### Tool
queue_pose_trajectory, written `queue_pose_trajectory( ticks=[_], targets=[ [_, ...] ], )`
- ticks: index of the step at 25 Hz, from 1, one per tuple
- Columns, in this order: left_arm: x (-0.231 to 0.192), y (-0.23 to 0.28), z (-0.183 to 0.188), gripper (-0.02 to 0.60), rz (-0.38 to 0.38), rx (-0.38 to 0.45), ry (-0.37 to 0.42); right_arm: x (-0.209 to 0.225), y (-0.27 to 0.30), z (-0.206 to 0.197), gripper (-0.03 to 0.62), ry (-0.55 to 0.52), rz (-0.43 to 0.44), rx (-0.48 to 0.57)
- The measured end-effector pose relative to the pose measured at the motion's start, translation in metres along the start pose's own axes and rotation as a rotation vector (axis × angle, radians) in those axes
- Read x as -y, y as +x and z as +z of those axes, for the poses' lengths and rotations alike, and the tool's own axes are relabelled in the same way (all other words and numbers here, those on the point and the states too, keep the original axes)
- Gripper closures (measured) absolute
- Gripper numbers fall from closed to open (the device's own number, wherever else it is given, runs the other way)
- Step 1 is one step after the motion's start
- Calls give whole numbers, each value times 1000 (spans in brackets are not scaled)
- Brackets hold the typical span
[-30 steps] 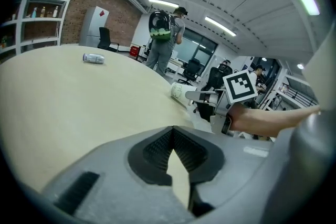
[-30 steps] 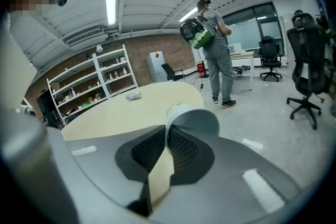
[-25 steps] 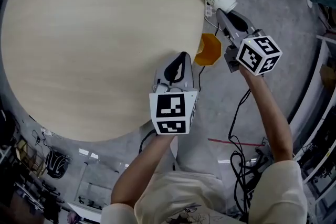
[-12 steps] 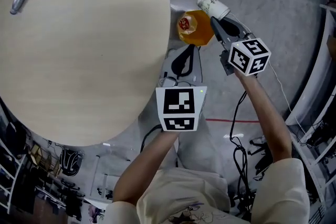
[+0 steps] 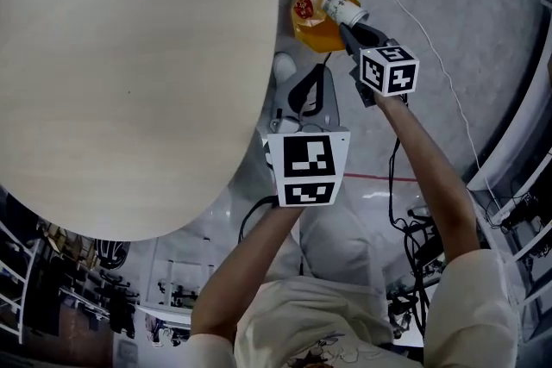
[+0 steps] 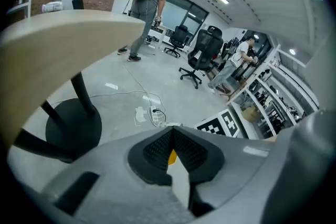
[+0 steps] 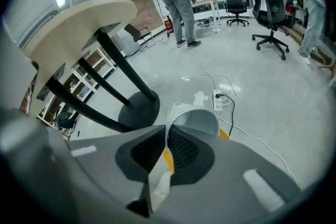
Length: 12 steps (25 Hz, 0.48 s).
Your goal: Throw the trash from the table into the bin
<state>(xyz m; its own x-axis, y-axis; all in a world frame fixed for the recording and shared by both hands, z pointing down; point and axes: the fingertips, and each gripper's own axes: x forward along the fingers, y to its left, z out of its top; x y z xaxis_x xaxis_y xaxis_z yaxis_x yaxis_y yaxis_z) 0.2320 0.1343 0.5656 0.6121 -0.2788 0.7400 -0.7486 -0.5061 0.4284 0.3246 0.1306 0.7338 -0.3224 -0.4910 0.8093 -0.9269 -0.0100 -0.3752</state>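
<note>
My right gripper (image 5: 349,28) is shut on the rim of a white paper cup (image 5: 343,10), which lies on its side over the mouth of the orange bin (image 5: 312,32) on the floor beside the table. In the right gripper view the cup (image 7: 191,119) sticks out past the right gripper (image 7: 167,136), its open mouth towards the camera, with slivers of the orange bin (image 7: 224,134) beneath. My left gripper (image 5: 312,75) hangs shut and empty just beside the table (image 5: 129,73), short of the bin. Its jaws meet in the left gripper view, at the left gripper (image 6: 171,132).
The round table's black base (image 7: 137,107) and legs stand left of the bin. A power strip (image 7: 221,97) with cables lies on the grey floor beyond. Office chairs (image 6: 202,55) and a standing person with a backpack (image 6: 147,2) are farther off. Cables run beside me.
Both grippers have come down off the table's edge towards the floor. The right one has carried the cup from above the table rim to over the orange bin.
</note>
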Motion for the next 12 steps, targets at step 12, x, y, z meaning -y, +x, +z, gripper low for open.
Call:
queue_pose_trajectory(
  ticks=[12],
  targets=[
    [-12,11,-26,577,-5,-47,57,46,60,-70,497,112,-161,-148]
  ],
)
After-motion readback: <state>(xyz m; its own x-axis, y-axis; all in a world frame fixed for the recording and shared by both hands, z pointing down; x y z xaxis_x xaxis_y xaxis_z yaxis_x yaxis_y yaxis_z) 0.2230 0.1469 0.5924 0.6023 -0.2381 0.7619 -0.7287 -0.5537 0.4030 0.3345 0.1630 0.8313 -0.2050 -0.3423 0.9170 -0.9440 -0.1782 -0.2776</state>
